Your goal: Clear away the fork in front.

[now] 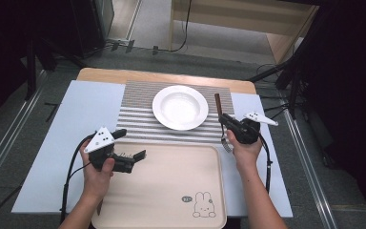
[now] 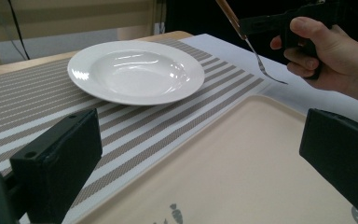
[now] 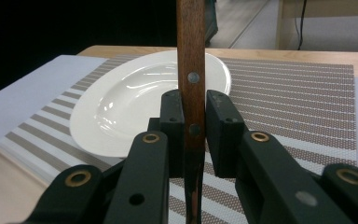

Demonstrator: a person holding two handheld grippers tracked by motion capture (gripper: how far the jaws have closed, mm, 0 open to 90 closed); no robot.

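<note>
A white deep plate sits on a striped placemat. My right gripper is shut on a wooden-handled fork, just right of the plate. The handle points away and up, and the metal tines hang down toward the person's hand. In the left gripper view the fork hovers above the white table cover. My left gripper is open with nothing between its jaws, over the top left corner of the beige tray.
The tray carries a small rabbit drawing near its front right corner and nothing else. A white cover lies over the wooden table. Dark stands and cables surround the table on the floor.
</note>
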